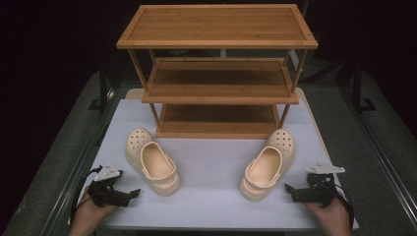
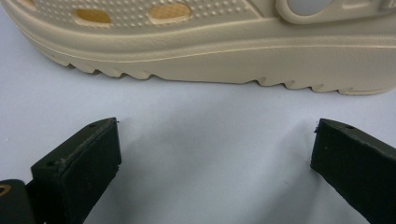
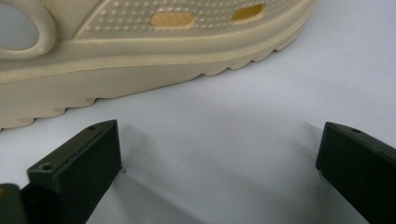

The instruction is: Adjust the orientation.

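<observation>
Left gripper [image 1: 129,195] at lower left of the high view, jaws apart, nothing between them, pointing right toward the left clog [image 1: 151,162]. Held by a hand [image 1: 88,216] coming in from the bottom edge. Low over the white table [image 1: 211,167], near the clog's heel but not touching it.

Right gripper [image 1: 291,191] at lower right, jaws likewise spread wide and empty, pointing left toward the right clog [image 1: 269,164]. Gripped by the other hand [image 1: 332,216] at the bottom edge. Near that clog's heel, apart from it.

Both clogs cream, side by side on the table at mid frame, toes toward the top of the frame, heels toward the bottom, well apart from each other. Behind them, a wooden rack [image 1: 219,69] with three tiers, all bare, filling the upper middle of the frame.

Left gripper view: black jaws at lower left and lower right, white table between, clog sole [image 2: 224,60] with ridged tread across the top.

Right gripper view: same spread of jaws, clog side [image 3: 140,60] with oval vents across the upper left.
</observation>
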### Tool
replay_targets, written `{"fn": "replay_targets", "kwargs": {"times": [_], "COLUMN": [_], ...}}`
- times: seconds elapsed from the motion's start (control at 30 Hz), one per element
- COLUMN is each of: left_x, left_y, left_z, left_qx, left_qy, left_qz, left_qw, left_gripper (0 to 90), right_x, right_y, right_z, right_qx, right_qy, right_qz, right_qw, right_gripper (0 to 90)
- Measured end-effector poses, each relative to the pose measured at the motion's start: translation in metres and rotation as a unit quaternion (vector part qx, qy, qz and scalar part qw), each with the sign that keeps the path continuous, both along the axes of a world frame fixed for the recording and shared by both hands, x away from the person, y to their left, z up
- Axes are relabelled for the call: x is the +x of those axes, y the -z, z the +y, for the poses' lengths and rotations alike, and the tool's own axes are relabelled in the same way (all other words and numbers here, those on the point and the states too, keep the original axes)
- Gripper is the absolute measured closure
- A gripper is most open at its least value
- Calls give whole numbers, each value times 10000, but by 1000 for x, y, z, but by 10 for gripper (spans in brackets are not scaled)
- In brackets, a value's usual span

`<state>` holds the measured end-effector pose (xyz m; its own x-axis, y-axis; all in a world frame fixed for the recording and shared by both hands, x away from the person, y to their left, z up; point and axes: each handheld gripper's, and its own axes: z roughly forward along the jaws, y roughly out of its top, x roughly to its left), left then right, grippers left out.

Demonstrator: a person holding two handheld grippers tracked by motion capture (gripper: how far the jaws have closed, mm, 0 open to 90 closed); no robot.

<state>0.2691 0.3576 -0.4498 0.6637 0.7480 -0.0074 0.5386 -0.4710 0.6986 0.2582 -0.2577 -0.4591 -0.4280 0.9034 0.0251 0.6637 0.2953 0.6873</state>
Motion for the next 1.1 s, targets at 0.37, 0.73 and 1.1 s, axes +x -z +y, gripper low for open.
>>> {"fn": "replay_targets", "kwargs": {"times": [0.37, 0.73, 1.1], "left_x": [-3, -4, 8], "left_y": [-4, -22, -37], "left_z": [3, 11, 19], "left_qx": [97, 14, -154], "left_qy": [21, -164, -381], "left_qz": [-158, -213, -13], "left_qw": [9998, 9996, 9992], "left_gripper": [142, 596, 899], "right_x": [0, 0, 0], "right_y": [0, 0, 0], "right_z": [0, 0, 0], "right_qx": [-13, -10, 3], "right_qy": [1, 6, 9], "right_qz": [8, 5, 5], "right_qw": [10000, 10000, 10000], "right_gripper": [0, 0, 0]}}
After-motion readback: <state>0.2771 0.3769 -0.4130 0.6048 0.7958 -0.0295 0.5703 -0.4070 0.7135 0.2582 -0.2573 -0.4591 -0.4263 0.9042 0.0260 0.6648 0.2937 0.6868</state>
